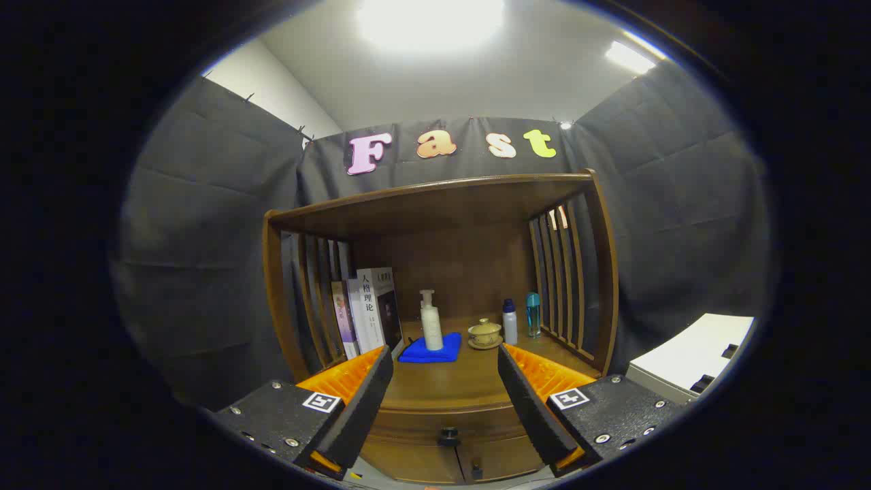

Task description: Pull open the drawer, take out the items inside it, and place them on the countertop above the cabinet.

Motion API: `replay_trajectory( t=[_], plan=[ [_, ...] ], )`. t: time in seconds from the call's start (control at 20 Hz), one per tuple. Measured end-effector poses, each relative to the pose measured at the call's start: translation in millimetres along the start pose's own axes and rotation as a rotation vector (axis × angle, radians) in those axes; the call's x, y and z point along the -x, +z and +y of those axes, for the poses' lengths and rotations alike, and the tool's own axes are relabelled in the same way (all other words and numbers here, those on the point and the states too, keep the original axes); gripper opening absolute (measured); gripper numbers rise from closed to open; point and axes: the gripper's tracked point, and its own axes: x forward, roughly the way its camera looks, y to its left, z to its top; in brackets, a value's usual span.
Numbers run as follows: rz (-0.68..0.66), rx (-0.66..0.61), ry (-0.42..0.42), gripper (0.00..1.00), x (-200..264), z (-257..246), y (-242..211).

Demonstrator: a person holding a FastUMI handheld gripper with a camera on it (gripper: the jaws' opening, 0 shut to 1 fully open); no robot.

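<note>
At the bottom of the frame the gripper has its two fingers spread wide apart with nothing between them but open air; the left finger and the right finger slant inward toward the cabinet. Low in the gap between the fingers, at the bottom centre, sits the drawer, closed, with its dark round knob on the front just under the countertop's lip; below it a lower panel carries a second small knob. What lies inside the drawer is hidden. Just above the drawer the wooden countertop runs back between the fingers. Beyond the fingertips, mid-frame, a folded blue cloth lies on the countertop with a white pump bottle standing upright on it. Just right of the cloth is a small lidded tea bowl on its saucer, then a white bottle with a dark cap and, beside that, a teal bottle close to the slatted right side. At centre left several books stand upright against the slatted left side. A wooden top shelf roofs the cabinet in the upper middle, and at the lower right of the frame a white box sits apart from the cabinet
</note>
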Motion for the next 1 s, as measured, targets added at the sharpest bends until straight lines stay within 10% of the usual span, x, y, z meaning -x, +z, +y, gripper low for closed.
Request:
replay_trajectory(
  t=[1.0],
  plan=[
    [0.031, -0.002, 0.031, 0.96, -2, 11, -13]
  ],
)
